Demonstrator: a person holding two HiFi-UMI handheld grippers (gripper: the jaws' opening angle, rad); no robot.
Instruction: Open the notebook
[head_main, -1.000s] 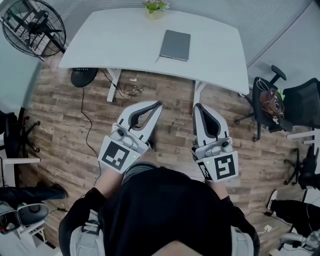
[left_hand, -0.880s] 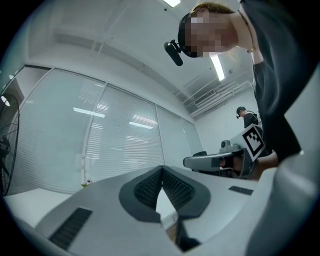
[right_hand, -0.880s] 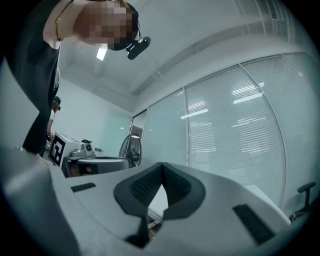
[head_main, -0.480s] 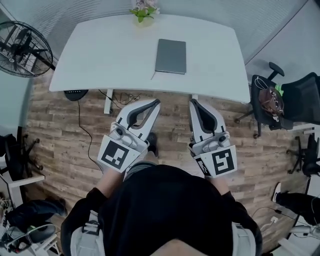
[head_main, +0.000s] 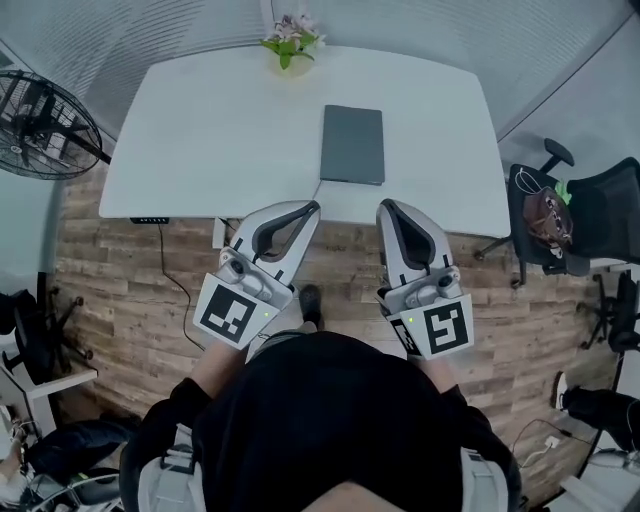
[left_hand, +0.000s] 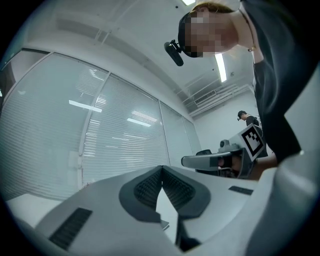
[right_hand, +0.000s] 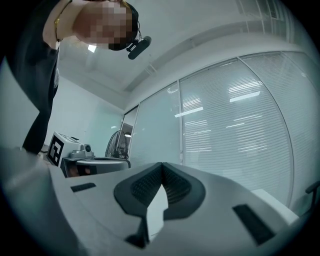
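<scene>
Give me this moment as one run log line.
task: notebook closed, flat on table | left gripper: shut, empty, apart from notebook | right gripper: shut, empty, apart from notebook

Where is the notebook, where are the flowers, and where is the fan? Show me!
notebook (head_main: 352, 145): head view, middle of its closed grey cover.
flowers (head_main: 290, 40): head view, green leaves in the middle of the bunch.
fan (head_main: 42, 125): head view, middle of its round wire cage.
</scene>
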